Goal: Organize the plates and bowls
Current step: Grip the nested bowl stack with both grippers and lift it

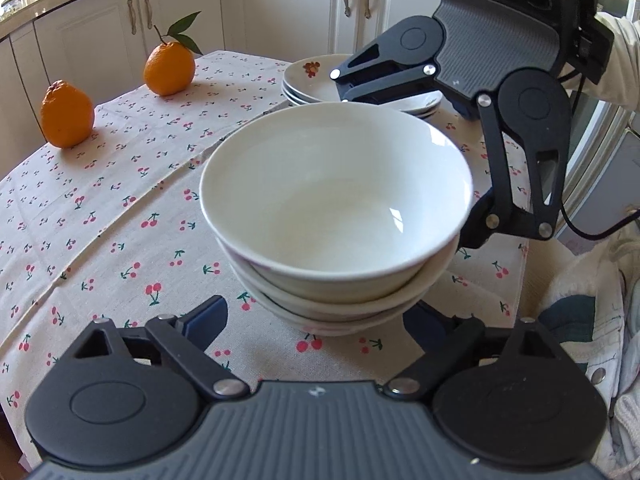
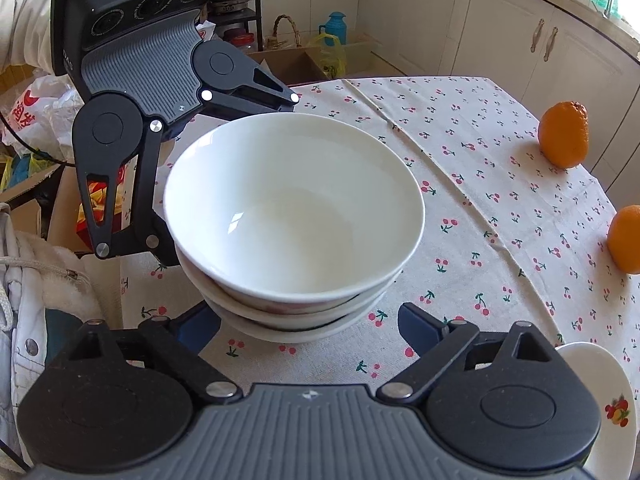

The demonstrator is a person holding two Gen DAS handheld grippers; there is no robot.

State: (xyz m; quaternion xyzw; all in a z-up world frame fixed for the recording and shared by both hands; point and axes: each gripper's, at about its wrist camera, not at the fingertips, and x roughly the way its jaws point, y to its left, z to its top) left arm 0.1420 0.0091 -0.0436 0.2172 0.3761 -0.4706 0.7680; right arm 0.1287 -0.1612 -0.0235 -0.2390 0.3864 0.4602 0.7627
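A stack of three white bowls (image 1: 336,200) (image 2: 292,200) stands on the cherry-print tablecloth (image 1: 120,208). My left gripper (image 1: 316,320) straddles the foot of the stack; cloth shows between its left finger (image 1: 208,318) and the bowls, so it is open. From the opposite side my right gripper (image 2: 308,326) also straddles the stack, with a gap at its right finger (image 2: 416,330); it is open too. Each gripper shows in the other's view, the right gripper (image 1: 406,160) and the left gripper (image 2: 228,180), with fingers on either side of the bowls. Several flower-print plates (image 1: 308,80) are stacked behind the bowls.
Two oranges (image 1: 170,68) (image 1: 66,114) sit towards the far table edge, also seen as oranges (image 2: 564,134) (image 2: 626,238). A plate rim (image 2: 600,400) shows beside my right gripper. Cabinets (image 1: 280,8) stand beyond the table. A person's sleeve (image 2: 20,20) and jacket are close by.
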